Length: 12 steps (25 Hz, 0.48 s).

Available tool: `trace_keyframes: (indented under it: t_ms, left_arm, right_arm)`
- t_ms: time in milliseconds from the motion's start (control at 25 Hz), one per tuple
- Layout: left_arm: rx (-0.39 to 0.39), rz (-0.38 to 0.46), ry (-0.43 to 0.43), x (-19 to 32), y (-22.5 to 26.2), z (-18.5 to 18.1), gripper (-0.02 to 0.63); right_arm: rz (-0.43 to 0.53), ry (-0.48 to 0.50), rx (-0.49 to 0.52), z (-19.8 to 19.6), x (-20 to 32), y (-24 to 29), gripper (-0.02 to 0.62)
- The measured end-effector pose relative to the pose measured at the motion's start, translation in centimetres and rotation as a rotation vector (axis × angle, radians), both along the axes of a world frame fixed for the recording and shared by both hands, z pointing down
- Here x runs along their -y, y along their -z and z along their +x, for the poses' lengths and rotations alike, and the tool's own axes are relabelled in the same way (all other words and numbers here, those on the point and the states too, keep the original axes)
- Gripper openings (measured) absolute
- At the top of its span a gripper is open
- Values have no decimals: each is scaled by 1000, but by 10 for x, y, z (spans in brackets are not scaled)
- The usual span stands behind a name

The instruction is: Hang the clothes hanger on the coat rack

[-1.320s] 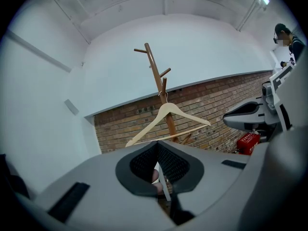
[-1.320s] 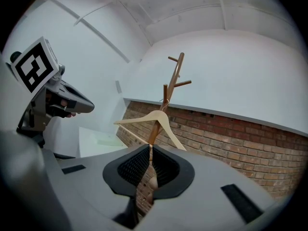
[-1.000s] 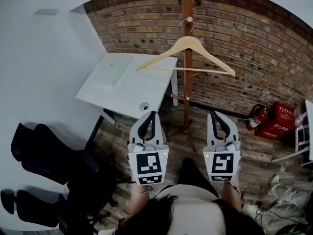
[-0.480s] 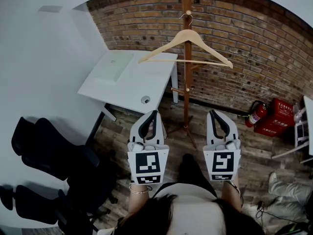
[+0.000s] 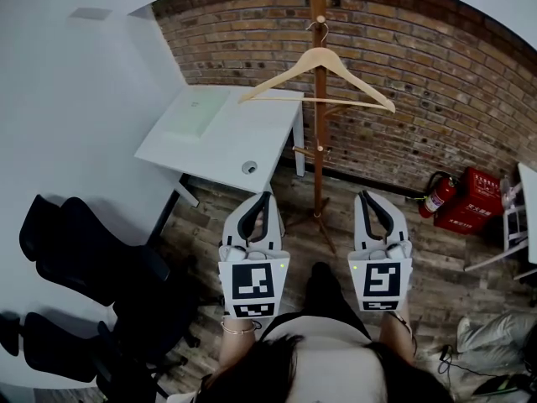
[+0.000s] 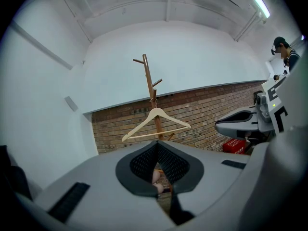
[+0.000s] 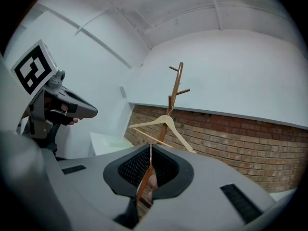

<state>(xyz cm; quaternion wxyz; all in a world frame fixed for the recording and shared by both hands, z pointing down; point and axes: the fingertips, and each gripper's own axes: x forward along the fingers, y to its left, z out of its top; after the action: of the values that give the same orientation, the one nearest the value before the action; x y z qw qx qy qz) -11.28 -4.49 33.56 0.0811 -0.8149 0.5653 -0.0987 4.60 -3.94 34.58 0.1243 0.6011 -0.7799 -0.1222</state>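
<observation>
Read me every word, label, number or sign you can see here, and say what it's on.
No text is readable.
Red box: white print, too small to read.
Fire extinguisher: label too small to read.
Left claw and right claw: square marker patterns on their cubes, no words.

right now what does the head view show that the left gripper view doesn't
Only the head view: the white table and the black chairs. Only the left gripper view: the ceiling light and a person at far right. Both: the wooden hanger on the coat rack, the brick wall and the right tool, shut.
</observation>
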Motion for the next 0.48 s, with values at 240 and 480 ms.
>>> trace_keyframes:
  t_ms: [240,480]
  left_arm:
    - [-11,-3,11,-13,0,-3,9]
    - [-13,-15,19,-29,-5,-2,9]
  right_arm:
    - [-2,5,8,1,-11,1,43]
    - [-8,8,29,5,-26,0,43]
